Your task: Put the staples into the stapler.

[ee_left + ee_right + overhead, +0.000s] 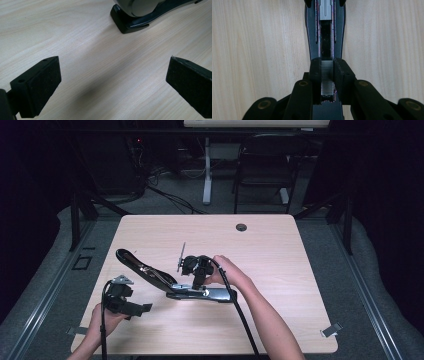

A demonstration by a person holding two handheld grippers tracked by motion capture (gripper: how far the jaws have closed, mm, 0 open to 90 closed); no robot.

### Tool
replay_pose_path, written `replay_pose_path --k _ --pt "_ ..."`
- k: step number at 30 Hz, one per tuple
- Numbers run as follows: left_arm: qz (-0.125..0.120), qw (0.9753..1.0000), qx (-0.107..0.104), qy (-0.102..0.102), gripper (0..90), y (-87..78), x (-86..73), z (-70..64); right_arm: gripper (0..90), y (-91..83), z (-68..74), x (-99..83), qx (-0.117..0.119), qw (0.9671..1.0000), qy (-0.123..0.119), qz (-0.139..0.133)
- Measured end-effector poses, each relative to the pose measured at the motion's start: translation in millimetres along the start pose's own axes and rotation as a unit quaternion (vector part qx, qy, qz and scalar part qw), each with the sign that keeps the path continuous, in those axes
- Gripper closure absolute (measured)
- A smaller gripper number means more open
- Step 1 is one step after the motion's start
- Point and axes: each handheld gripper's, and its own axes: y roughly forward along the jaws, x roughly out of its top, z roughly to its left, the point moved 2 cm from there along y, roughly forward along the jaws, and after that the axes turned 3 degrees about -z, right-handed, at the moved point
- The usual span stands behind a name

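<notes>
Staples (327, 77), a silver strip of them, sit pinched between the two black jaws of my right gripper (327, 75), whose pads close flat on both of the strip's long sides. In the right gripper view the strip runs straight up and away from the jaws, in line with the open magazine channel (326, 37) of the stapler (170, 282) directly beneath it. That channel's long axis matches the strip's, with the grey metal pusher (326, 10) at its far end.

Seen from the high view, my right gripper (199, 279) points down onto the stapler's base, near the middle of the wooden table (280, 270). The stapler lies opened out, its long axis slanting across the table: the black top arm (135, 262) is thrown back and up toward the far left, the base reaching toward the right.

My left gripper (142, 309) hovers near the stapler's front left, jaws spread wide with bare wood between them. In the left gripper view the stapler's black end (127, 23) lies just beyond those jaws, untouched.
</notes>
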Motion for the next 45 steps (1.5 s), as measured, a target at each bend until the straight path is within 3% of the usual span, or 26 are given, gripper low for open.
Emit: replay_pose_path --k 15,26,30,36,40,45 --pt "-0.002 1.0 -0.001 0.0 0.0 -0.1 0.2 -0.1 75.0 0.8 -1.1 -1.1 0.002 1.0 0.008 0.002" --pt "-0.003 1.0 0.0 -0.002 0.0 -0.6 0.4 -0.2 74.1 -6.4 -5.0 -3.1 -0.009 0.9992 0.027 -0.03" --pt "-0.004 1.0 0.002 -0.003 0.0 -1.3 0.4 -0.2 68.7 -5.6 -4.4 -4.5 -0.017 0.9985 0.035 -0.04" --pt "-0.01 0.9999 0.005 -0.009 0.1 -2.8 1.1 0.6 57.2 -8.5 -4.5 -11.8 -0.037 0.9956 0.061 -0.062" --pt "-0.01 0.9999 0.007 -0.011 0.1 -2.6 1.5 0.6 51.3 -13.0 -3.8 -20.5 -0.055 0.9904 0.09 -0.09" --pt "-0.011 0.9998 0.008 -0.012 0.1 -2.7 2.3 0.0 46.3 -15.9 -1.5 -30.6 -0.065 0.9866 0.108 -0.103"
